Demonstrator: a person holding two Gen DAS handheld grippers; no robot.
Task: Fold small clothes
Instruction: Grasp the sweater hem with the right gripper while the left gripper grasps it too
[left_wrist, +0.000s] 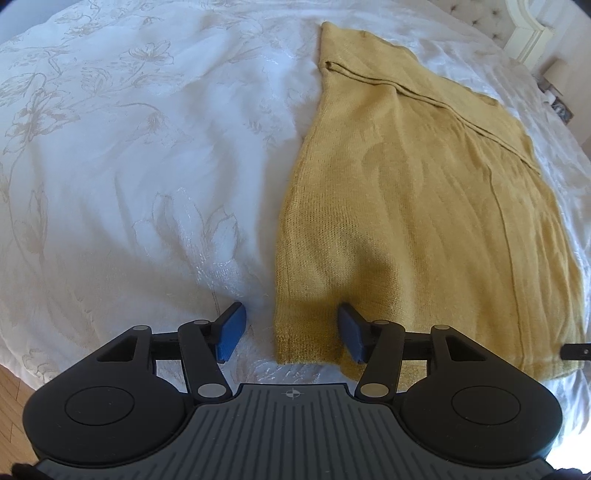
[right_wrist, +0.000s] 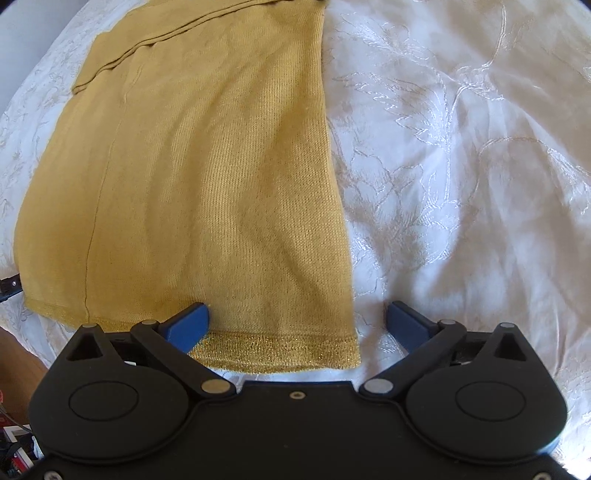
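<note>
Mustard-yellow knit sweater (left_wrist: 424, 206) spread flat on a bed under a white floral-embroidered bedspread (left_wrist: 122, 155), a folded band running diagonally across the far part of the garment. Ribbed, faintly glittery hem (right_wrist: 280, 350) nearest both cameras.

Left tool (left_wrist: 291, 332) spread wide, low over the near-left corner of the sweater: left blue pad (left_wrist: 232, 330) above bare bedspread just beside the garment's side edge, right pad over the knit close to the hem. Corner of the sweater between the pads, not pinched.

Right tool (right_wrist: 297, 325) likewise spread wide at the near-right corner: left pad (right_wrist: 188, 325) over the knit just above the hem, right pad (right_wrist: 408, 321) over the bedspread (right_wrist: 461, 147) beyond the sweater's (right_wrist: 207, 177) right edge. Hem corner between the pads, unpinched. Whether the pads touch the fabric: cannot tell.

Wooden floor (left_wrist: 14, 413) at the lower left of the left wrist view; pale headboard (left_wrist: 524, 33) at its upper right.
</note>
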